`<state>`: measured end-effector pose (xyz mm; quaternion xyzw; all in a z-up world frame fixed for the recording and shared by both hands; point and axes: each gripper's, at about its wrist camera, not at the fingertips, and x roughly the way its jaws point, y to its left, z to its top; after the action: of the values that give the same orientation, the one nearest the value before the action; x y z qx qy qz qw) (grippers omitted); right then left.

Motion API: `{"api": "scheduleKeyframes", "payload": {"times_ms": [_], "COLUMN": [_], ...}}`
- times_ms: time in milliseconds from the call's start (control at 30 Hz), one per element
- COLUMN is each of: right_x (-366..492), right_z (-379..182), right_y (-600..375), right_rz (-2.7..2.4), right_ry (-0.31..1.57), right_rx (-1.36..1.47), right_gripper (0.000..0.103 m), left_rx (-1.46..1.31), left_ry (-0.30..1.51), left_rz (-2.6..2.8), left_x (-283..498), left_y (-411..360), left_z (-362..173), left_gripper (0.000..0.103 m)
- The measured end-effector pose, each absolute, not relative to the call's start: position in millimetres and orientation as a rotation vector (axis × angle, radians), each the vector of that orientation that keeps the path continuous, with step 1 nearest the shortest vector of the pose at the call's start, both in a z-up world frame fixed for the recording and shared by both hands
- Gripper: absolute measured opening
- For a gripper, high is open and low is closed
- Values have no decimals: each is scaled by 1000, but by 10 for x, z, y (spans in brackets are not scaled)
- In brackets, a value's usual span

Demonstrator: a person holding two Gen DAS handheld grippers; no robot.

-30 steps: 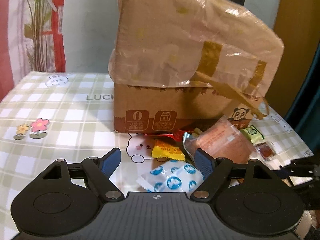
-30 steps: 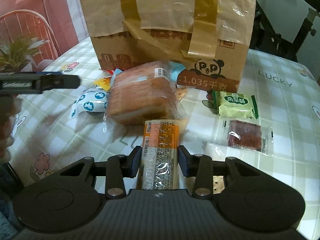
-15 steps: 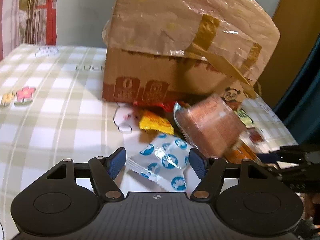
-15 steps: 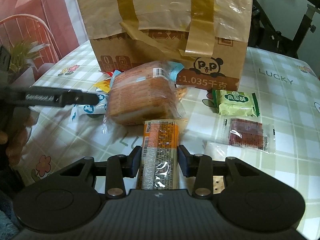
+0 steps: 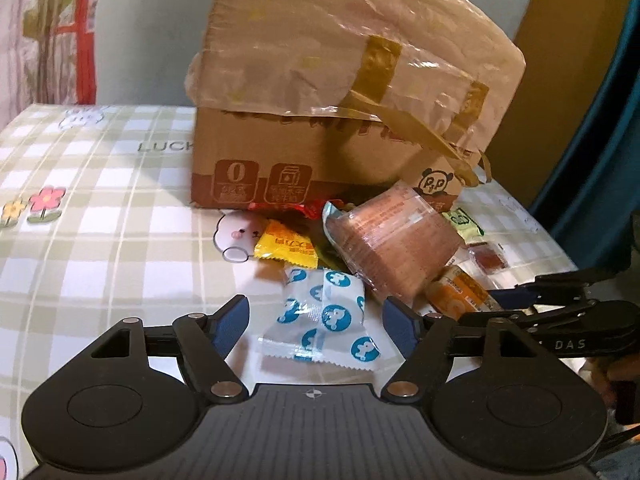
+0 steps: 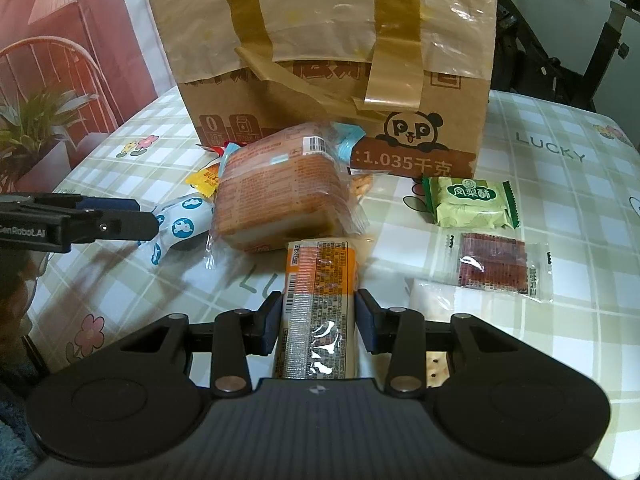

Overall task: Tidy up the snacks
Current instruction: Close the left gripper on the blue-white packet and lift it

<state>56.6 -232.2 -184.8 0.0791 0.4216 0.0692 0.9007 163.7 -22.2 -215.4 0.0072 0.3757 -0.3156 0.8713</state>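
The left gripper (image 5: 316,320) is now straddling the white sachet with blue bear dots (image 5: 324,316), which half a second ago was lying only partly between its blue pads and a second ago was mostly beyond them; its jaws are opening at this moment, standing wide with the sachet between them but neither pad pressing on it. That reads as lining up for a pick, not a grip yet. The right gripper (image 6: 316,316) has not shifted across the three moments: its jaws are closed about a third of the way onto the orange cracker sleeve (image 6: 318,288), both pads flat against the wrapper, the sleeve's far end touching the wrapped sliced bread loaf (image 6: 276,196) at twelve o'clock. From the right wrist view, the green pineapple cake packet (image 6: 472,204) is lying at two o'clock, the dark red fruit-leather packet (image 6: 496,264) just nearer, and the yellow candy packet (image 6: 206,182) at ten o'clock behind the sachet. The taped cardboard box (image 6: 332,80) (presumably where the snacks are going) is standing at twelve o'clock on the checked tablecloth (image 6: 560,184), its flaps taped upward. Nothing appears to be inside it yet, though its interior is hidden.
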Motion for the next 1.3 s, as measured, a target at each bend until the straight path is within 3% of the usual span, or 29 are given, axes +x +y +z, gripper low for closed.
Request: {"api": "scheduleKeyframes", "payload": {"times_ms": [200,267,333,733,867,933,967,1300], "right_x": [571,572,564,482,436,405,386,265], "right_z": [-1854,-1854,-1852,-1855,-1840,-1822,-1813,-1654], "right_y": [-2318,-2315,-2316,-2278,-2279,-2273,-2273,-2281], "right_rz": [140,140,139,143,146,147,147,148], "right_ry": [873,875,875,883,880,882,883,844], "right_rx": [167,164,161,134,145,146,147,148], "right_gripper": [41,41,41,45,41,41,41,40], "left_rx": [89,93,107,20,5,2,1,-3], "left_ry": [811,825,813,781,753,741,741,749], "left_rz": [-630,-628,-631,-562,-566,-569,-567,-550], "left_x": [1716,1709,1660,1470,1398,1363,1360,1338], "left_y": [-400,-397,-384,-80,-59,-56,-53,7], "left_z": [-2272,-2305,-2298,-2120,-2032,-1996,-1980,-2031], "left_gripper": [73,60,55,51,49,28,25,25]}}
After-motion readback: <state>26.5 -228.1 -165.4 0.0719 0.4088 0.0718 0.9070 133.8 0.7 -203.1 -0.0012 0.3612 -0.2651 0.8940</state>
